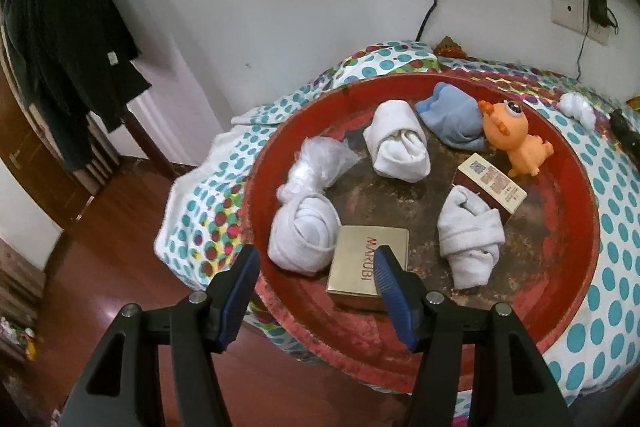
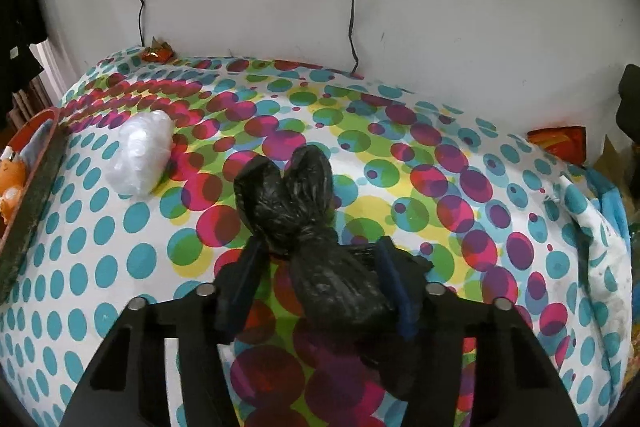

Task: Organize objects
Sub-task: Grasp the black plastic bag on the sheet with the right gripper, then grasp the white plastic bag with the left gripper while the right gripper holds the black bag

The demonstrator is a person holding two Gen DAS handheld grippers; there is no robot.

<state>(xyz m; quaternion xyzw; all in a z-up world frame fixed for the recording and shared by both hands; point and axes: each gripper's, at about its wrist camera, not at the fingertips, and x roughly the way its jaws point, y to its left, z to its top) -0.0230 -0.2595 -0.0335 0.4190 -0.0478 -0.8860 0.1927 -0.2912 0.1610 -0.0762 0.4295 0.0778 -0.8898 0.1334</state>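
1. While my left claw (image 1: 316, 261) hangs released above the gold box (image 1: 368, 263) in the red tray (image 1: 568, 267), it grasps nothing.
2. My right claw (image 2: 320, 267) is clenched on a knotted black bag (image 2: 308, 223) over the dotted bedsheet (image 2: 400, 147).
3. A white bag (image 2: 142, 151) lies near the tray.

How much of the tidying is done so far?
Mostly done: the red tray already holds rolled socks, two boxes and an orange toy. In hand: the right gripper has the knotted black bag between its fingers. Left: the white bag on the cloth.
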